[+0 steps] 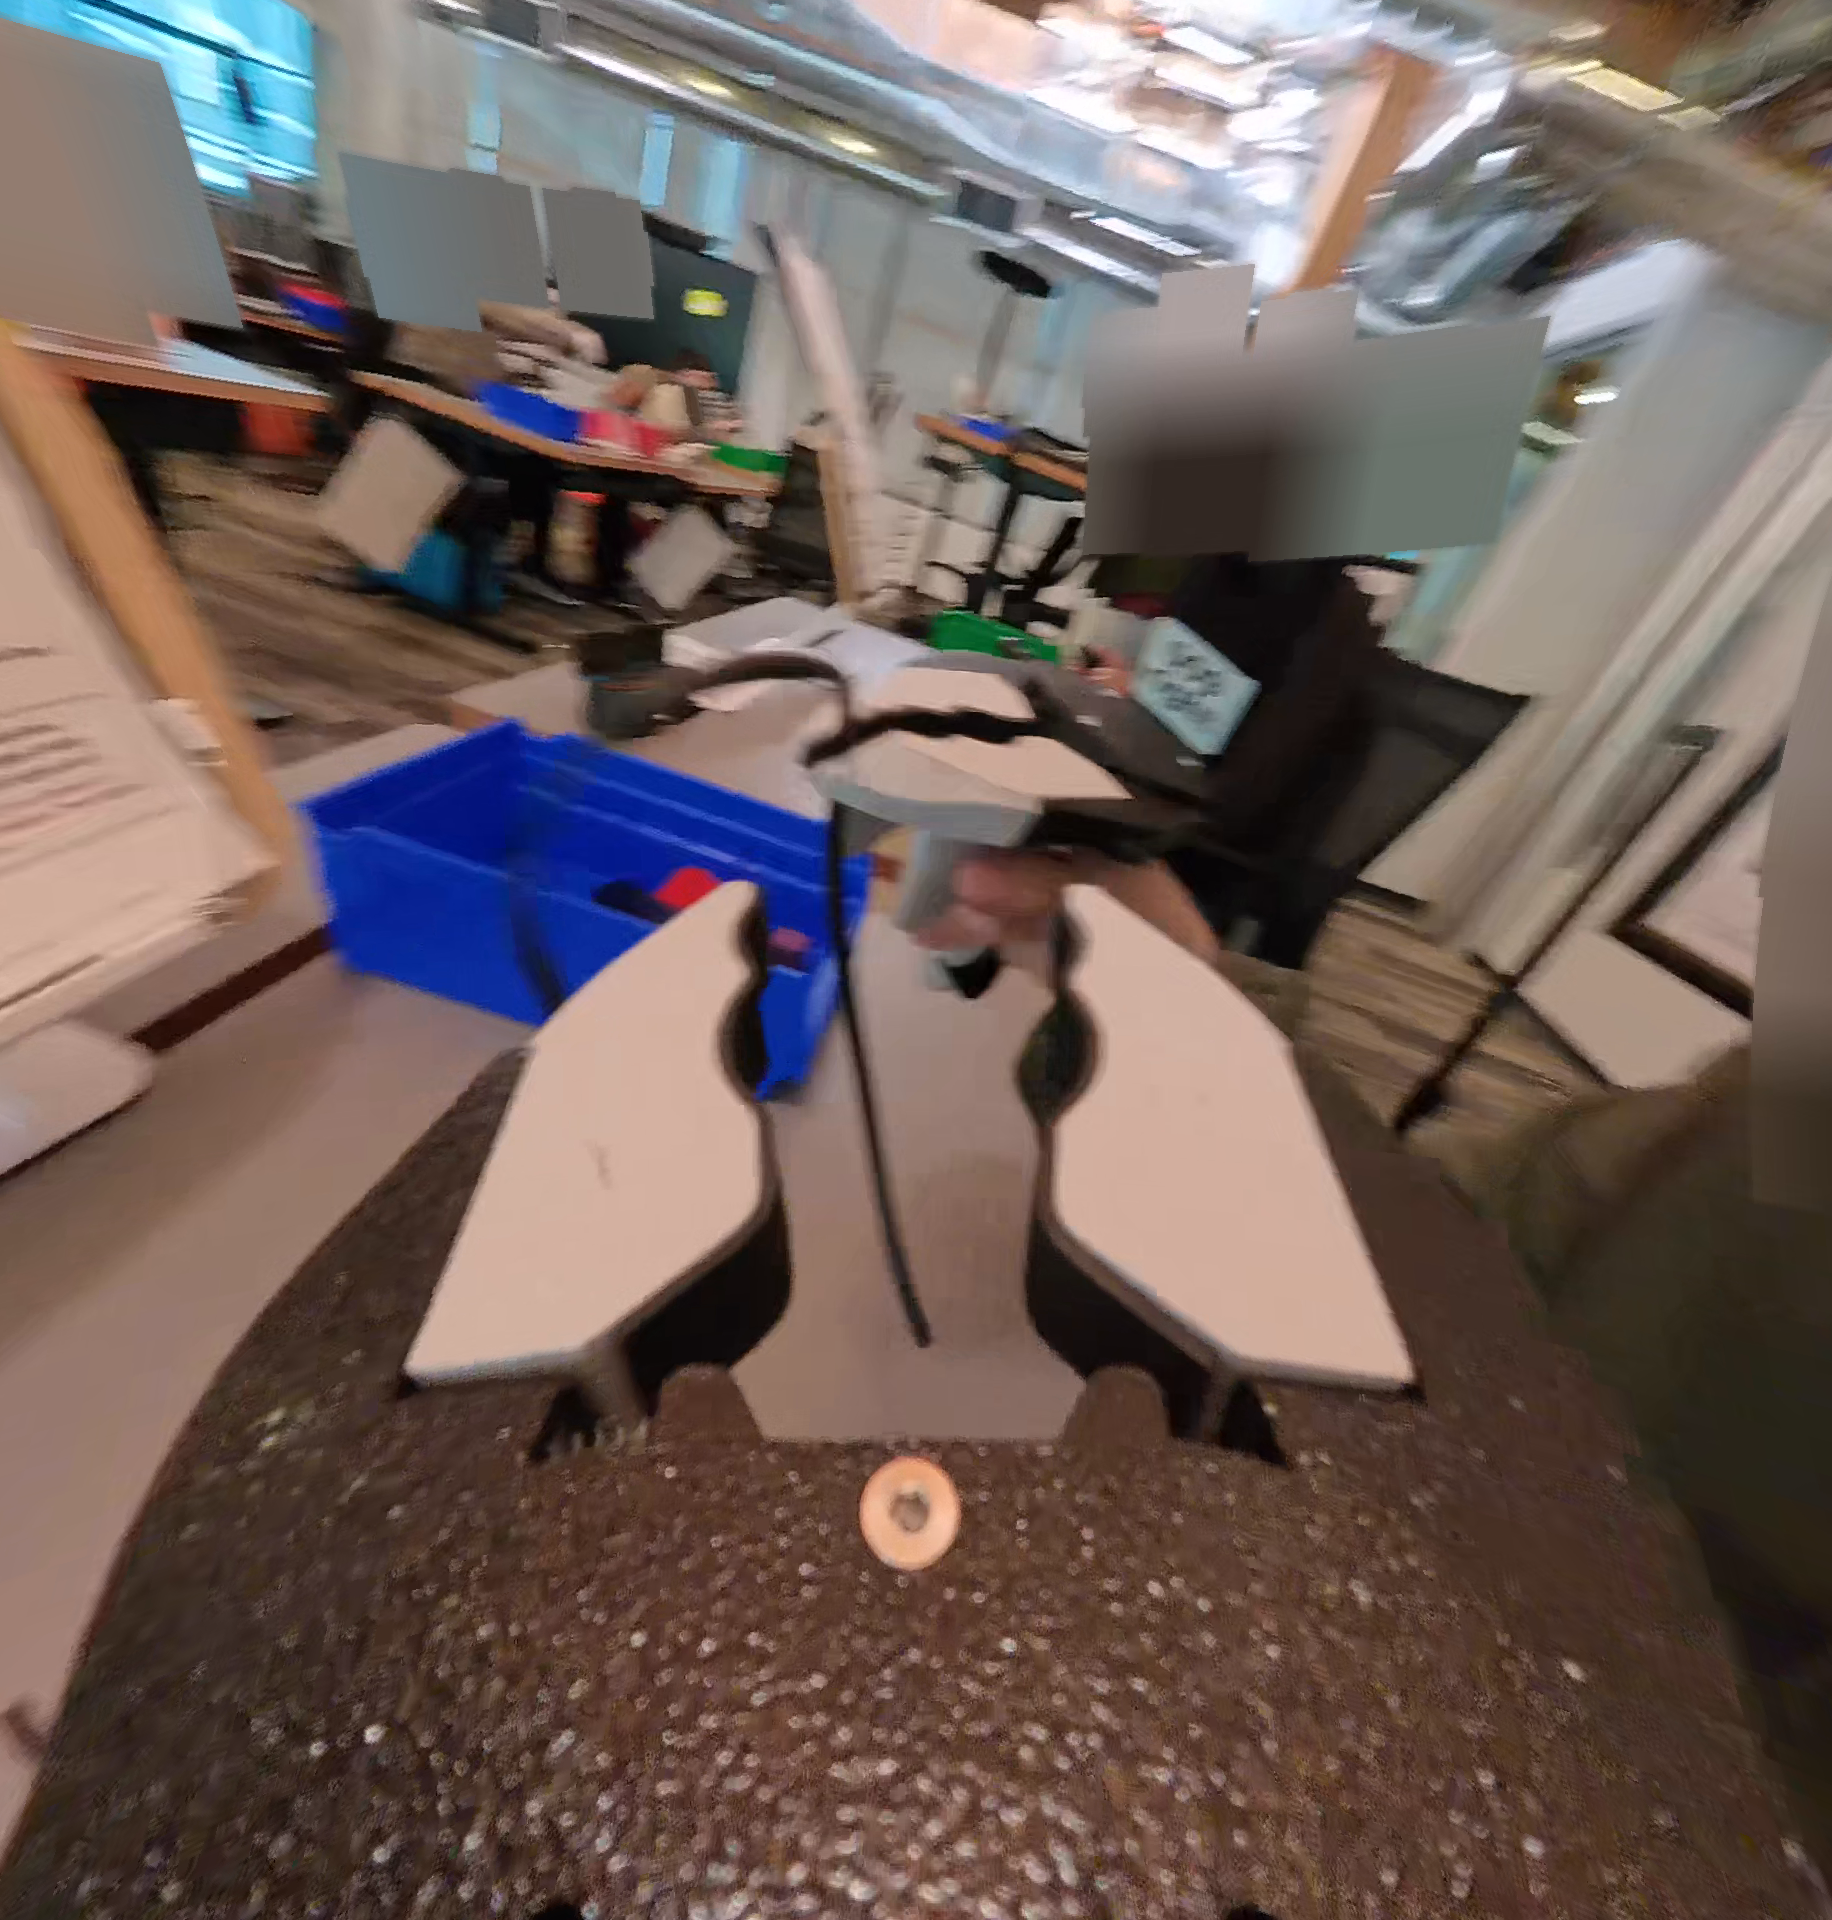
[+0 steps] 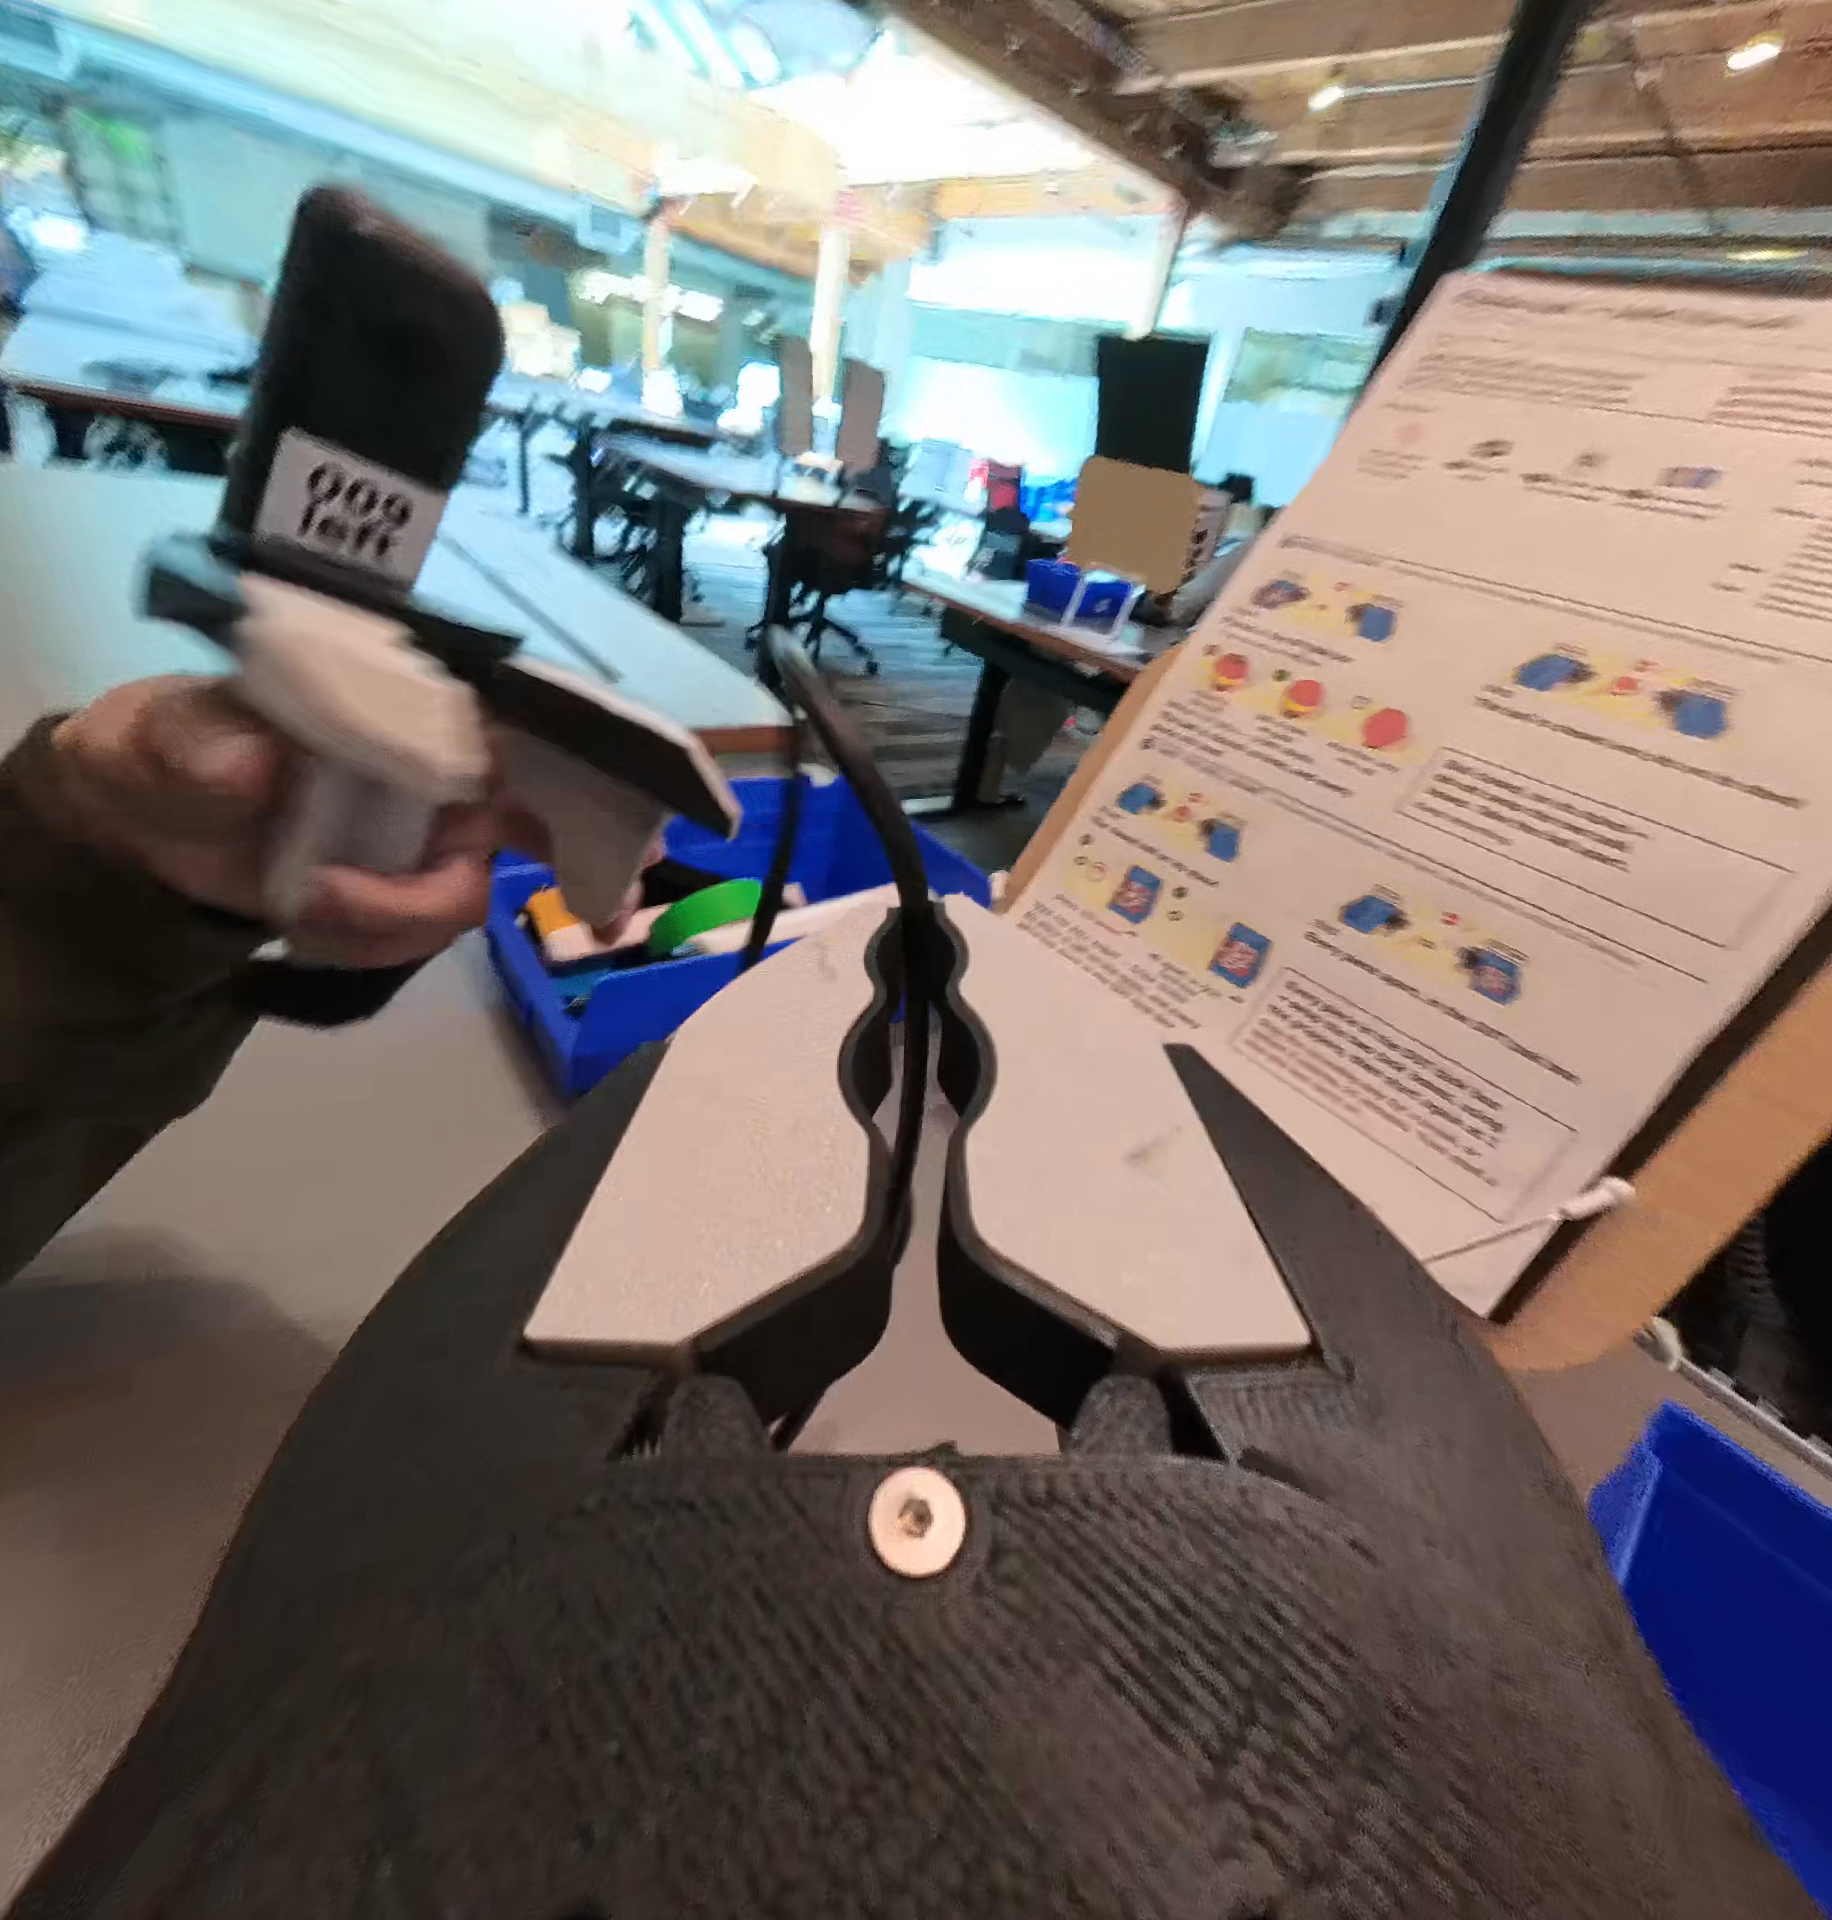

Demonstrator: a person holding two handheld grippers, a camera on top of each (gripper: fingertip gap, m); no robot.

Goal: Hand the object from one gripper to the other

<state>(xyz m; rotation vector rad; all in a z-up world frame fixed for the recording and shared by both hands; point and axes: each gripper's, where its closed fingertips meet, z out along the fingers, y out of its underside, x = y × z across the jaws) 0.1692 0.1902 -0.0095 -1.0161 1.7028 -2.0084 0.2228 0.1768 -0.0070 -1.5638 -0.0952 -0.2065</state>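
My right gripper (image 2: 917, 940) is pinched narrow on a thin black cable (image 2: 870, 790), which runs down the slot between my grey fingers (image 2: 746, 1143) and arches up and forward past the tips. My left gripper (image 1: 907, 935) stands wide with nothing between its fingers; from its camera the same cable hangs as a dark line down the middle of the gap, its loose end low toward the palm, and the right gripper shows farther off with the cable looping over it. The hand-over looks only half made to me: the cable sits inside the left opening but is not pinched there. To do this well, I judge I should hold the right grip firm and steady, bring the left fingers so the cable crosses their pads near the tips, not deep at the throat, and squeeze fully before easing the right. A thin, limp cable may slip or swing aside, so I would keep it over the blue bin (image 1: 538, 862) and the grey table (image 1: 216, 1195), moving slowly.
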